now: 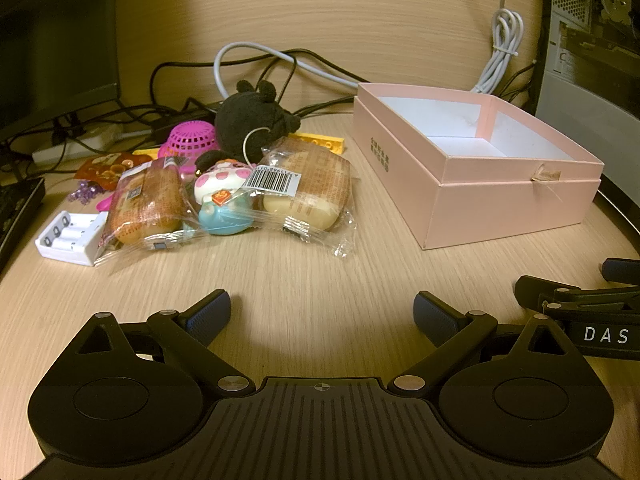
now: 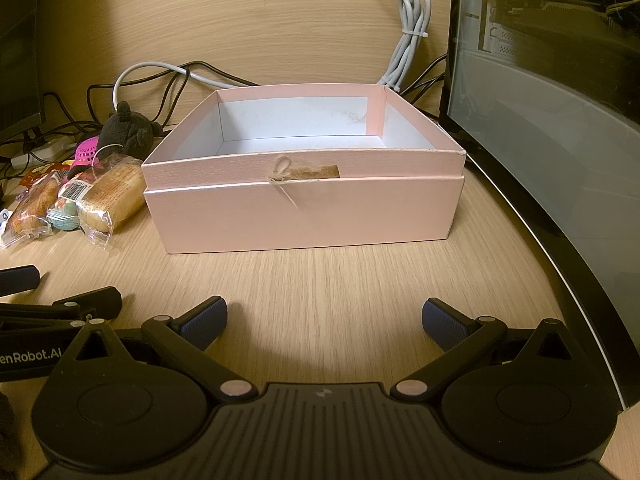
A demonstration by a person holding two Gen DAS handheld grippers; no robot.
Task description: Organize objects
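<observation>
Both grippers hovered released over the desk.
The left gripper [image 1: 322, 312] and right gripper [image 2: 324, 320] gaped empty; the pink box [image 2: 304, 208] sat at twelve o'clock, the snack pile [image 1: 224, 196] at ten.

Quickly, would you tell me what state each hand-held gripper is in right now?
Left hand-held gripper: open, holding nothing.
Right hand-held gripper: open, holding nothing.

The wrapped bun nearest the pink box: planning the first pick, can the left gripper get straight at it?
Probably yes. The left gripper is open and empty, only bare table lies between it and the wrapped bun, whose near side is uncovered.
</observation>
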